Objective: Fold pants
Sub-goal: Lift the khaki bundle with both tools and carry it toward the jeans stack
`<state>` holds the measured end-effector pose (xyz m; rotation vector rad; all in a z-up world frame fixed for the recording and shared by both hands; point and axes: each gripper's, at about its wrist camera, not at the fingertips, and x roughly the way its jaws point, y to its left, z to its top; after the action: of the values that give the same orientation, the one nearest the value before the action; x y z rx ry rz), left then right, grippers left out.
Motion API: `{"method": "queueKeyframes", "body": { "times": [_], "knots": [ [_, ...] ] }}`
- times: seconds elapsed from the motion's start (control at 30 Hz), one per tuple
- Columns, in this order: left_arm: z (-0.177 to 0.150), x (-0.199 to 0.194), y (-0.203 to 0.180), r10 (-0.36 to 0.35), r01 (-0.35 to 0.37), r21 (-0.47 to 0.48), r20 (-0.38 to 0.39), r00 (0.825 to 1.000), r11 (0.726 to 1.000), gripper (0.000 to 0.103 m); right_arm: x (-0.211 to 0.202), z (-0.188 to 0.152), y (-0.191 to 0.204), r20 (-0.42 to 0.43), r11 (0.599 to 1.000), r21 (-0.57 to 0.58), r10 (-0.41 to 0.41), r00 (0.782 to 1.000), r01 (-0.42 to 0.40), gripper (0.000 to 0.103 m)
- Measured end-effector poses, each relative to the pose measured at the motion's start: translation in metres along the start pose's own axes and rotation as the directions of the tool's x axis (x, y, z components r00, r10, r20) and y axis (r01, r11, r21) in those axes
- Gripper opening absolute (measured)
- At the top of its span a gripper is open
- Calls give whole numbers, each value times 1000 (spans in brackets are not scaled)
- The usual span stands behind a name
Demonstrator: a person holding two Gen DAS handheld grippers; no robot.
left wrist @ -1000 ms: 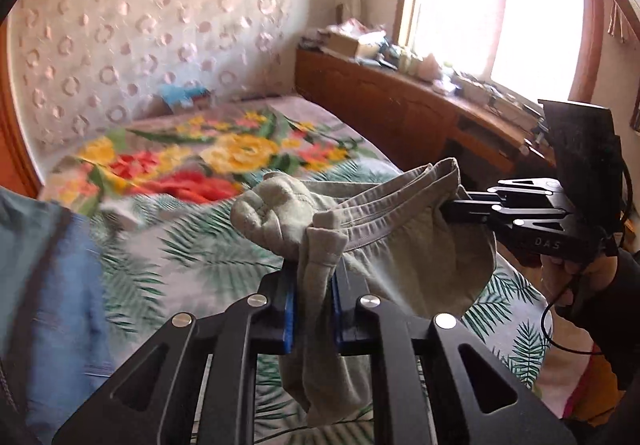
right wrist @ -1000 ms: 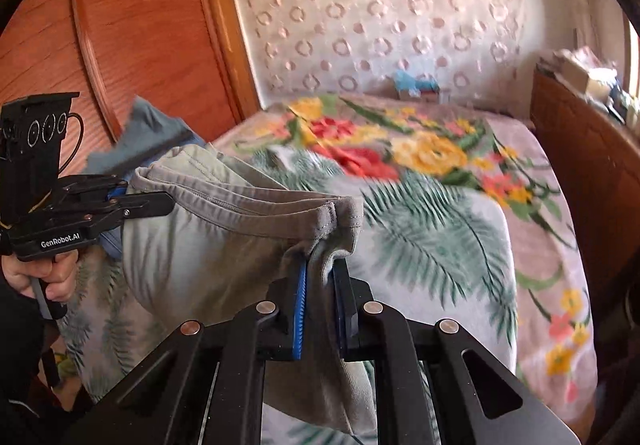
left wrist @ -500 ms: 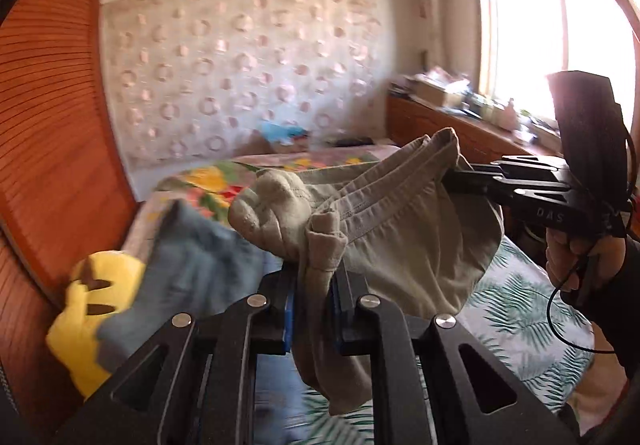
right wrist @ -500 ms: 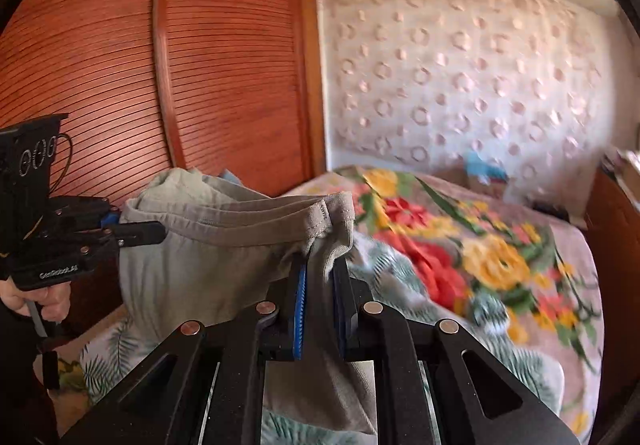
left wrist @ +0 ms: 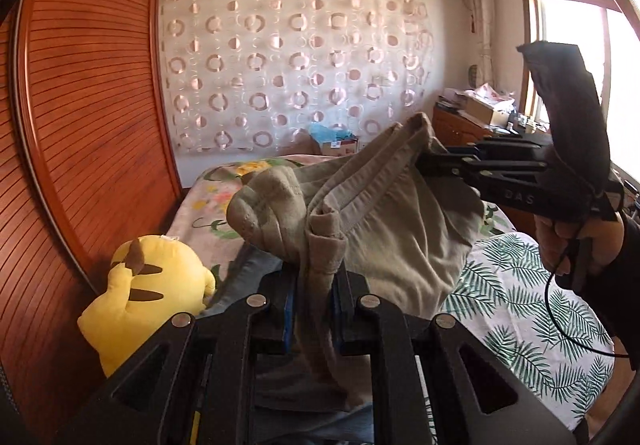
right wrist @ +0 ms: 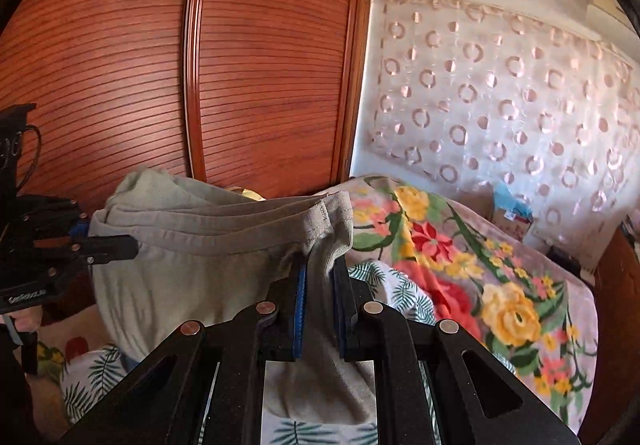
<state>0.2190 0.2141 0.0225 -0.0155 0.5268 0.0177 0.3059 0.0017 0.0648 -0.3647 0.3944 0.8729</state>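
Grey-green pants [left wrist: 384,229] hang in the air above the bed, held by the waistband between both grippers. My left gripper [left wrist: 314,297] is shut on one bunched end of the waistband. My right gripper [right wrist: 320,297] is shut on the other end of the pants [right wrist: 192,257]. In the left wrist view the right gripper [left wrist: 424,161] grips the far end of the band. In the right wrist view the left gripper [right wrist: 132,245] grips the band at the left. The legs hang down and their lower part is hidden behind the fingers.
The bed [left wrist: 532,309] has a leaf-print sheet and a floral blanket [right wrist: 472,273]. A yellow plush toy [left wrist: 148,293] and blue jeans [left wrist: 252,269] lie by the wooden wardrobe [right wrist: 120,77]. A cluttered wooden sideboard [left wrist: 464,125] stands under the window.
Both grippers have risen and swung left with the pants still held. The views now look higher, at the wardrobe and wall. The plush toy has come into view.
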Motion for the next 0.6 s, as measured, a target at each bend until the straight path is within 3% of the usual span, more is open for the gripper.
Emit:
{"method": "queueKeyframes", "body": {
  "times": [0.3,0.6],
  "knots": [
    [-16,10,32,21,-22,-82,-11,1000,996,15,68,32,12,-46,994,-92,50,998,-54,12],
    [-40,25,57,57,-70,-157,-82,995,985,18,126,36,7,-96,990,-74,116,989,-124,12]
  ]
}}
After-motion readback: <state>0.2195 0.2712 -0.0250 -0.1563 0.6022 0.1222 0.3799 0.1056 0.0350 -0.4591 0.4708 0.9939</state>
